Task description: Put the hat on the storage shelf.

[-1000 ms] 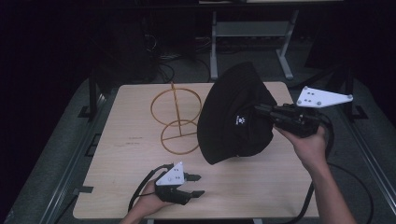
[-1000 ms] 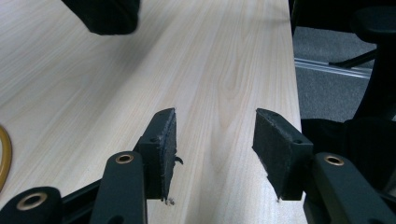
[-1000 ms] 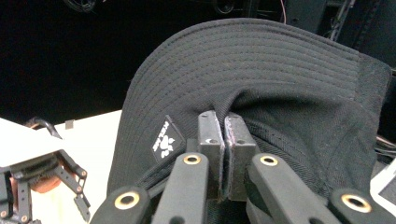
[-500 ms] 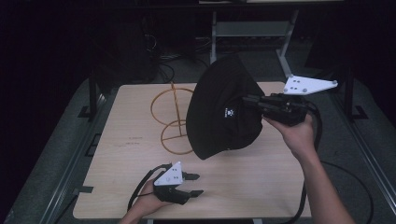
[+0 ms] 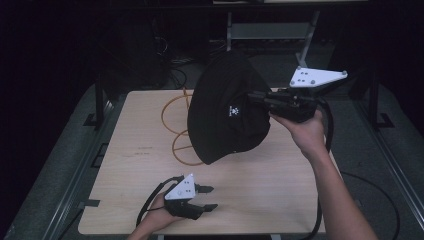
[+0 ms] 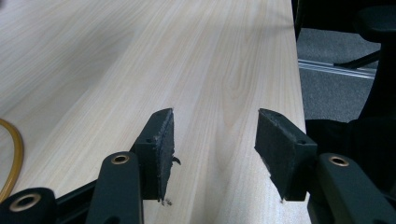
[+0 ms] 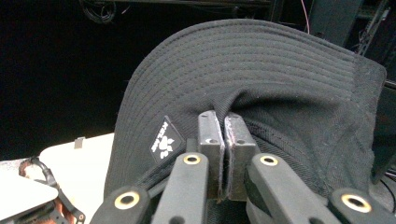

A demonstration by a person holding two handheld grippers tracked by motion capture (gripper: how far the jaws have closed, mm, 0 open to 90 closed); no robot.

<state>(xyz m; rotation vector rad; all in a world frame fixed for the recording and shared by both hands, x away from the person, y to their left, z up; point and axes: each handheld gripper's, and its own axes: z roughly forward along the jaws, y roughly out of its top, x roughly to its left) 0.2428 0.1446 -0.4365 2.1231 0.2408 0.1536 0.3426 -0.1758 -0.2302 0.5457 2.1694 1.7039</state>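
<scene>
A black brimmed hat with a small white logo hangs in the air over the back middle of the wooden table. My right gripper comes in from the right, shut on a fold of its cloth. In the right gripper view the jaws pinch the hat just below the stitched brim. A gold wire stand is upright on the table, its right side hidden behind the hat. My left gripper rests near the table's front edge, open, with bare tabletop between the jaws.
A metal frame and loose cables lie on the dark floor behind the table. A curve of the gold wire shows at the left of the left gripper view. The table's right edge runs close beside that gripper, with a chair base beyond.
My right gripper has carried the hat left and upward, so it now covers more of the wire stand. The left gripper has stayed where it was.
</scene>
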